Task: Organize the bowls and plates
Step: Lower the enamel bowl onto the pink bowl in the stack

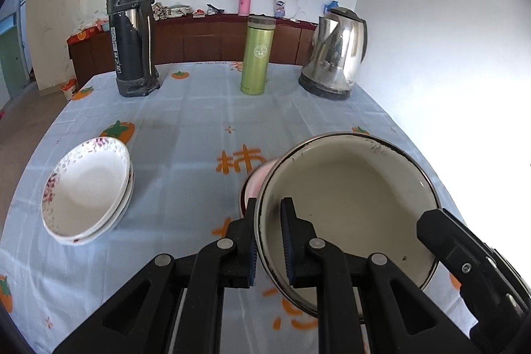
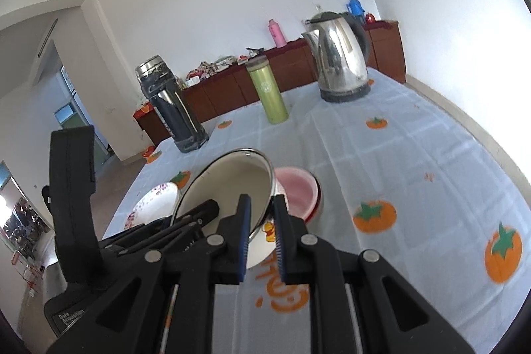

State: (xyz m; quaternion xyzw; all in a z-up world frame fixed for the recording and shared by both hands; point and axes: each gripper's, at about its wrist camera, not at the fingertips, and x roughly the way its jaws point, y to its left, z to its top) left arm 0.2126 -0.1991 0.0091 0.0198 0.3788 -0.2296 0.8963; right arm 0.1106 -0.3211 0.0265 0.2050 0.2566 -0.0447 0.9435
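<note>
Both grippers, left gripper [image 1: 269, 241] and right gripper [image 2: 261, 241], clamp opposite rims of a cream enamel bowl [image 1: 348, 198], tilted above the tablecloth [image 1: 186, 121]; the pink bowl [image 2: 297, 189] sits just beyond.

One enamel bowl [image 1: 351, 198], one pink bowl [image 2: 297, 189], two stacked floral plates [image 1: 88, 188], one black thermos [image 1: 132, 32], one green flask [image 1: 258, 55], one steel kettle [image 1: 337, 55], two grippers [image 1: 268, 241]

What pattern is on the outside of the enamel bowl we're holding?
A yellow cartoon bear in red on the white enamel bowl, best seen from the right wrist.
</note>
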